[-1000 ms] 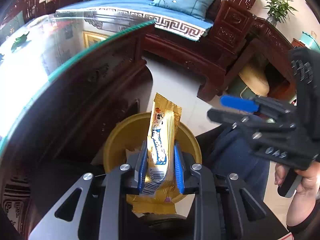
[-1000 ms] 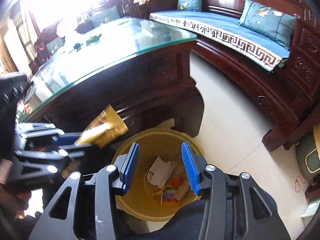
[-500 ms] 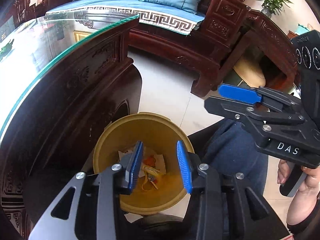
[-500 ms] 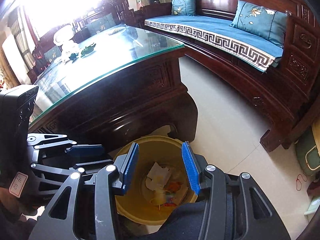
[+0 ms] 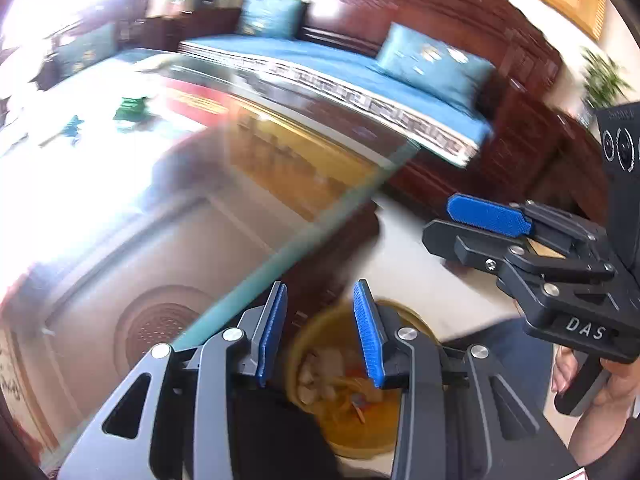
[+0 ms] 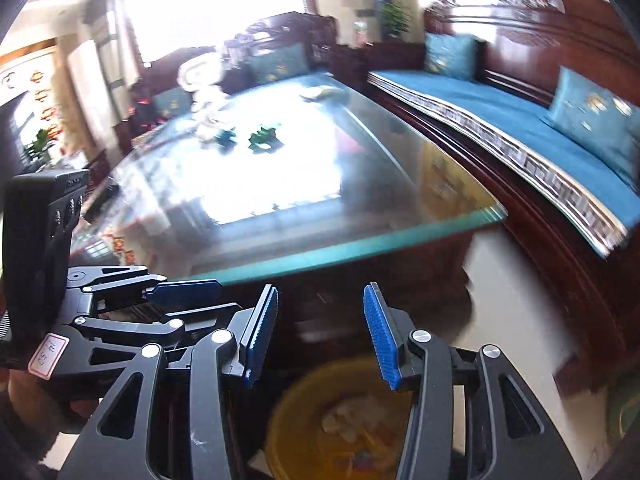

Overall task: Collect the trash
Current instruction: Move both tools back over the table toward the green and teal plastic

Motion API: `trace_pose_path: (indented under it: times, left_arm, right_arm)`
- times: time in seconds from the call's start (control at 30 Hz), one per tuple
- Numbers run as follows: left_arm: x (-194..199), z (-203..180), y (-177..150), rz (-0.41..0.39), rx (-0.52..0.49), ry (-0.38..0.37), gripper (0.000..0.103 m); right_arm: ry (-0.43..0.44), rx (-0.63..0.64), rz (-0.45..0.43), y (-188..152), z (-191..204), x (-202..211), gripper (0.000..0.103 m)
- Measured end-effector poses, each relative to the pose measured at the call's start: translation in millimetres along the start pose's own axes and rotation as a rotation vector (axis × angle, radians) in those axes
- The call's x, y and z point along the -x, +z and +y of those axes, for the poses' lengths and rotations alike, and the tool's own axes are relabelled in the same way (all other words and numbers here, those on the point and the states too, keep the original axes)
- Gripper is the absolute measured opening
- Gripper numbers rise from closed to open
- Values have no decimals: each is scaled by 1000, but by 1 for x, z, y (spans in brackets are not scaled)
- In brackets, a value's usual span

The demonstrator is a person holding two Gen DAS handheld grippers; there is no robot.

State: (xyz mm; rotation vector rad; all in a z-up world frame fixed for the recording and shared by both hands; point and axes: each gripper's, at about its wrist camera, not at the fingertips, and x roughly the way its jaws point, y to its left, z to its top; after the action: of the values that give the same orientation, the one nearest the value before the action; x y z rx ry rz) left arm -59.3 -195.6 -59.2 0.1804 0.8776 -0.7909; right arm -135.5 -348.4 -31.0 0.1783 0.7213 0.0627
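Note:
A yellow bin (image 5: 360, 436) stands on the floor by the table, holding paper scraps and wrappers; it also shows in the right wrist view (image 6: 304, 440). My left gripper (image 5: 320, 336) is open and empty above the bin's left rim. My right gripper (image 6: 320, 332) is open and empty above the bin; it also shows at the right of the left wrist view (image 5: 492, 220). Green crumpled scraps (image 6: 264, 138) and a blue one (image 6: 224, 136) lie far back on the glass table top (image 6: 280, 200).
The dark wooden table with a glass top (image 5: 200, 184) fills the left. A long wooden bench with blue cushions (image 6: 520, 128) runs along the right. Pale floor (image 6: 516, 312) lies between them. A white ornament (image 6: 204, 92) stands at the table's far end.
The left gripper opened and dropped the yellow snack wrapper into the bin. Both grippers have since tilted up toward the table top; the view is blurred by motion.

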Motion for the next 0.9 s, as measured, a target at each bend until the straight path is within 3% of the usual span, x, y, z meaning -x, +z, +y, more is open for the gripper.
trace_pose_path:
  times: [0.2, 0.4, 0.67, 0.9]
  left_arm:
    - [17, 71, 42, -75, 78, 124, 35]
    - [0, 146, 89, -93, 177, 226, 35]
    - [-20, 212, 120, -98, 255, 236, 35]
    - [-35, 241, 126, -90, 284, 258, 35]
  right_arm:
    - [76, 75, -1, 64, 38, -52, 45]
    - [118, 126, 6, 122, 70, -114, 45]
    - [161, 158, 24, 171, 83, -173, 45]
    - [166, 177, 57, 187, 86, -206, 45]
